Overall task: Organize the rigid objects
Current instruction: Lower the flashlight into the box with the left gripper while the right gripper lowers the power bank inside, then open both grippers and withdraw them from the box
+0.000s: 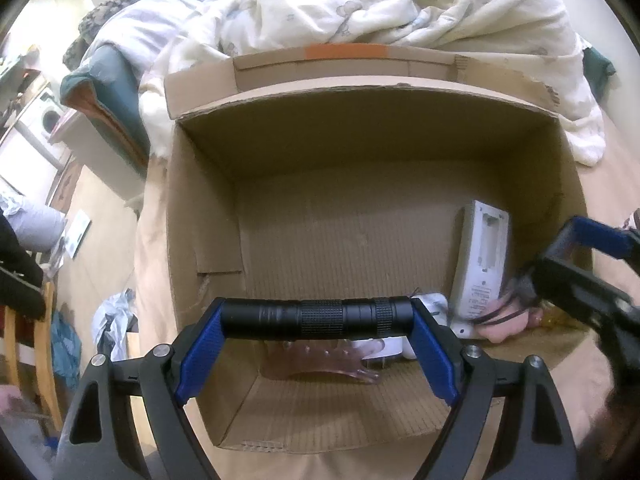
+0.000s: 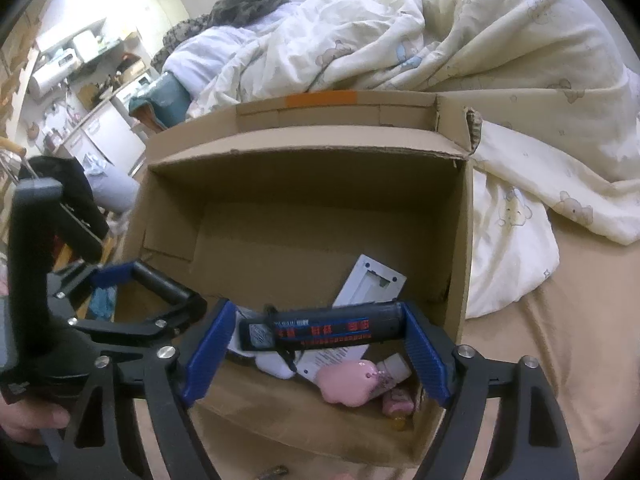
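Holding over the cardboard box (image 1: 200,216): left gripper (image 1: 318,316) clamps a flashlight (image 1: 318,316), right gripper (image 2: 320,330) a labelled stick (image 2: 320,330) (contents at 5 o'clock); releasing comes next, I judge

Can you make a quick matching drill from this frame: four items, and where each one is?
Items:
1. flashlight
2. dark tube with red label
3. white remote
4. quilt

Places:
A. behind the box, on the bed
B. across the left gripper fingers
C. leaning on the box's right wall
D. across the right gripper fingers

Pairs: 1-B, 2-D, 3-C, 4-A
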Motion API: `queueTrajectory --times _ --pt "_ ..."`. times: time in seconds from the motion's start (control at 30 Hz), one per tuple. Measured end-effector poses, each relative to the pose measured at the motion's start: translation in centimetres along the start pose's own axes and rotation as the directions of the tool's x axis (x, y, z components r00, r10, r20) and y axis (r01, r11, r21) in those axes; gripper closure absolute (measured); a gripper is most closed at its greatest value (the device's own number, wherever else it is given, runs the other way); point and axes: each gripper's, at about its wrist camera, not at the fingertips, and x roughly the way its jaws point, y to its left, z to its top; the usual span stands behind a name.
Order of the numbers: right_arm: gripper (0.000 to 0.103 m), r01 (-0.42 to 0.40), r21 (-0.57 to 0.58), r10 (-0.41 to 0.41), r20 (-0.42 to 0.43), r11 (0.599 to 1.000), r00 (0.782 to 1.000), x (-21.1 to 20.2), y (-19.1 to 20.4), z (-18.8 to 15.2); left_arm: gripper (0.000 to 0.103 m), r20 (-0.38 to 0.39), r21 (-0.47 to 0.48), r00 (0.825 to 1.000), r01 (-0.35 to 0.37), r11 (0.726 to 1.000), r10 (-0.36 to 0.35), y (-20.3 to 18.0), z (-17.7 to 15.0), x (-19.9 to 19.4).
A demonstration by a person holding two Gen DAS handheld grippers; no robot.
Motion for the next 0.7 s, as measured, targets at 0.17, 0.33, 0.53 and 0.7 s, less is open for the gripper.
queueTrajectory --times 0.17,0.33,0.53,0.7 --pt "0.000 -0.004 0.016 0.003 0.072 1.000 0.997 -1.1 -0.1 0.4 0.010 0.030 0.003 1.000 0.003 1.000 -0.003 -0.1 0.2 -0.7" --pt "0.000 0.020 0.026 -0.023 0.108 0.999 0.994 -1.8 -0.4 0.5 0.009 0.043 0.008 0.999 0.021 1.000 -0.022 -0.3 0.3 -1.1" --pt "0.000 0.019 0.040 -0.024 0.122 0.999 0.992 -2.0 -0.6 0.8 0.009 0.026 0.020 1.000 0.015 1.000 -0.016 -0.5 0.3 -0.8" --pt "0.000 0.072 0.038 -0.077 0.163 0.997 0.984 -2.7 -0.3 0.8 0.009 0.027 0.021 1.000 0.014 1.000 -0.015 -0.6 0.2 -0.8"
